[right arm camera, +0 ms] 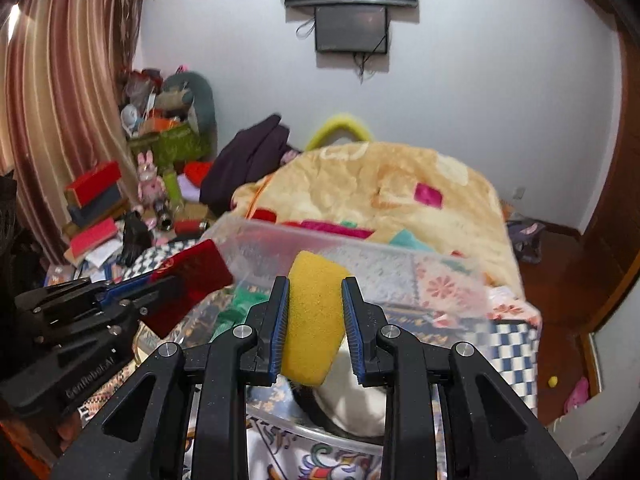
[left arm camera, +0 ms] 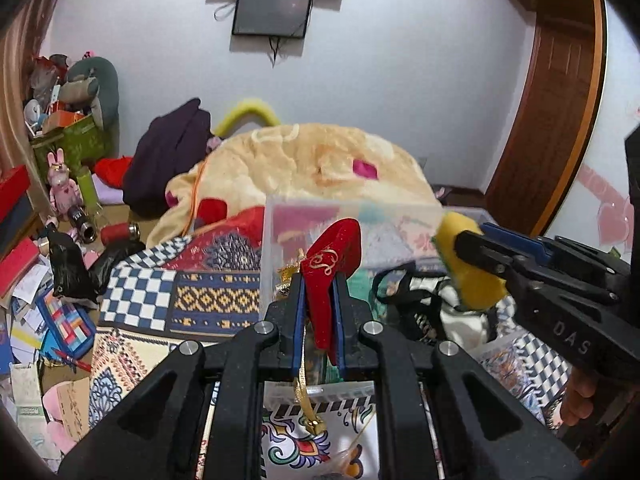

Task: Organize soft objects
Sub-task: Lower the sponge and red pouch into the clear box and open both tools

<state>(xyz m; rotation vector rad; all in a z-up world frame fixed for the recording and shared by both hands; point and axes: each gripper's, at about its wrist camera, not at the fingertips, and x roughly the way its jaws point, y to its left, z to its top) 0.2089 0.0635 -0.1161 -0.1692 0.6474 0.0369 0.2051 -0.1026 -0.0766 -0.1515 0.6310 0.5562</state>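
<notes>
My left gripper (left arm camera: 319,280) is shut on a flat red velvet pouch (left arm camera: 334,264) with gold embroidery, held over the near edge of a clear plastic bin (left arm camera: 280,216). My right gripper (right arm camera: 315,286) is shut on a yellow sponge (right arm camera: 314,320) with a green edge, also held above the bin (right arm camera: 248,236). In the left wrist view the right gripper (left arm camera: 466,246) and sponge (left arm camera: 472,276) show at the right. In the right wrist view the left gripper (right arm camera: 168,280) and red pouch (right arm camera: 188,280) show at the left. Coloured soft items lie in the bin.
The bin sits on a bed with a patterned cover (left arm camera: 140,300) and a beige plush blanket (right arm camera: 380,184). Clutter, boxes and a pink rabbit toy (left arm camera: 62,188) crowd the floor at left. A wooden door (left arm camera: 552,112) stands at right.
</notes>
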